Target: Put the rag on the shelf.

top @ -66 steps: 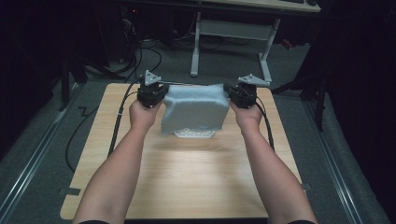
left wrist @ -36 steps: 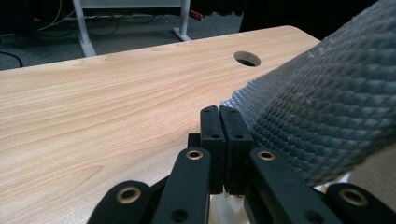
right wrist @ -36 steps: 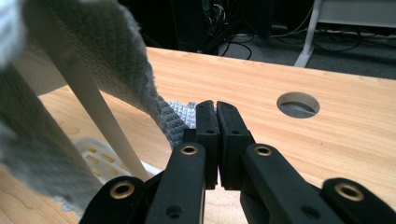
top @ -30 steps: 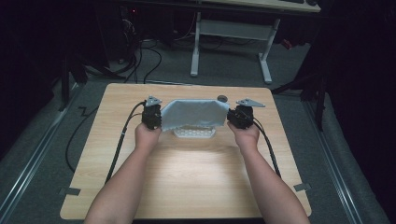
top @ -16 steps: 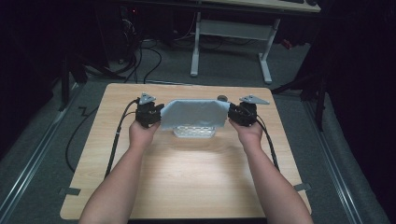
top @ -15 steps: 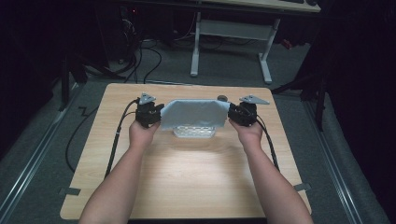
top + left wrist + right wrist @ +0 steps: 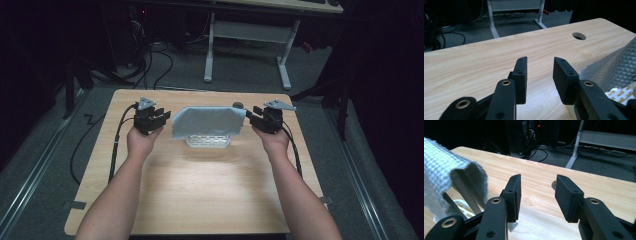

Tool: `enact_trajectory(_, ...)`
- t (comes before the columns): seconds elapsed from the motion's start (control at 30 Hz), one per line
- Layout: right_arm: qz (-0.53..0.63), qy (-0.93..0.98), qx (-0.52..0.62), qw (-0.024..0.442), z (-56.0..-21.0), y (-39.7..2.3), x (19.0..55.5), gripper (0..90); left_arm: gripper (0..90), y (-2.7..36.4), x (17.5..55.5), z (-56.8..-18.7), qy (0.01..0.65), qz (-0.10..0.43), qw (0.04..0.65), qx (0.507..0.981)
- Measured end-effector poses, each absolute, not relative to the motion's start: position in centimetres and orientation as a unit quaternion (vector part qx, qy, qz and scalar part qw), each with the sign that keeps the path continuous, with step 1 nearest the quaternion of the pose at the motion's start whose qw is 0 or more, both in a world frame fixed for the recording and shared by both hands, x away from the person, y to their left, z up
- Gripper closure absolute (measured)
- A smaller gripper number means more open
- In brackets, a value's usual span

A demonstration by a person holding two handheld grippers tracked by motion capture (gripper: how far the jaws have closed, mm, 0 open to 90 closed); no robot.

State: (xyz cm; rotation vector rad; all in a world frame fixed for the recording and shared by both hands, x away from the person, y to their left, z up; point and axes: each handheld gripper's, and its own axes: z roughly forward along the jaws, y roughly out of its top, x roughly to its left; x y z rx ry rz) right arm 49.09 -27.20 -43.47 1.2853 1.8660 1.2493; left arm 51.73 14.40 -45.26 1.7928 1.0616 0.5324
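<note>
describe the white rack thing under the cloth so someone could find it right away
On the wooden table, look at the far half between the two open grippers. A grey waffle-weave cloth is draped there, and the white rack pokes out below its near edge. It is the one white, slotted thing on the table.

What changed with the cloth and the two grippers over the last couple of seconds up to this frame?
The grey cloth, earlier stretched between both grippers and hanging lower in front, was spread across the top of the white basket and let go. The left gripper and right gripper now stand open, drawn slightly outward off the cloth's edges. The basket and the table stayed where they were.
</note>
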Motion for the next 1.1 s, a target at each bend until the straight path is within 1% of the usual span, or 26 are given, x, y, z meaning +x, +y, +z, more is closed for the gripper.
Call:
enact_trajectory(0.07,0.461,0.69,0.483,0.279,-43.5,-27.9,48.8,55.5,64.7,15.8,51.4,-45.1,0.441,0.223,0.476,0.727)
enact_trajectory(0.17,0.459,0.689,0.487,0.277,-43.4,-28.5,48.5,52.8,64.1,16.4,51.1,-45.0,0.447,0.222,0.479,0.723)
enact_trajectory(0.37,0.457,0.693,0.478,0.287,-42.9,-29.3,47.2,49.1,61.4,17.9,49.9,-45.0,0.45,0.225,0.479,0.719)
enact_trajectory(0.43,0.46,0.689,0.472,0.3,-42.8,-29.5,46.3,48.2,59.9,18.3,49.3,-45.1,0.452,0.215,0.484,0.718)
enact_trajectory(0.53,0.454,0.699,0.471,0.288,-42.5,-29.6,45.3,44.0,57.3,18.6,48.1,-45.2,0.454,0.203,0.487,0.718)
enact_trajectory(0.63,0.461,0.701,0.456,0.297,-42.4,-29.8,43.6,42.7,55.5,18.8,46.3,-45.7,0.445,0.203,0.485,0.725)
enact_trajectory(0.7,0.454,0.71,0.455,0.287,-42.3,-29.6,42.7,41.0,54.4,18.9,45.2,-46.1,0.442,0.195,0.486,0.728)
enact_trajectory(0.77,0.461,0.711,0.441,0.294,-42.4,-29.5,41.7,42.3,53.1,18.8,43.9,-46.4,0.437,0.197,0.485,0.731)
enact_trajectory(0.83,0.445,0.727,0.435,0.292,-42.4,-29.1,40.5,41.2,52.6,18.7,42.7,-46.7,0.436,0.191,0.489,0.731)
enact_trajectory(0.93,0.45,0.729,0.416,0.304,-42.9,-28.6,38.8,40.6,50.8,18.2,40.9,-47.1,0.432,0.184,0.488,0.736)
enact_trajectory(1.03,0.44,0.739,0.418,0.293,-43.6,-28.2,37.5,38.2,49.0,17.4,39.3,-47.6,0.423,0.178,0.484,0.745)
enact_trajectory(1.1,0.442,0.739,0.409,0.3,-44.3,-27.9,36.3,37.5,47.7,16.6,37.8,-48.2,0.419,0.164,0.485,0.75)
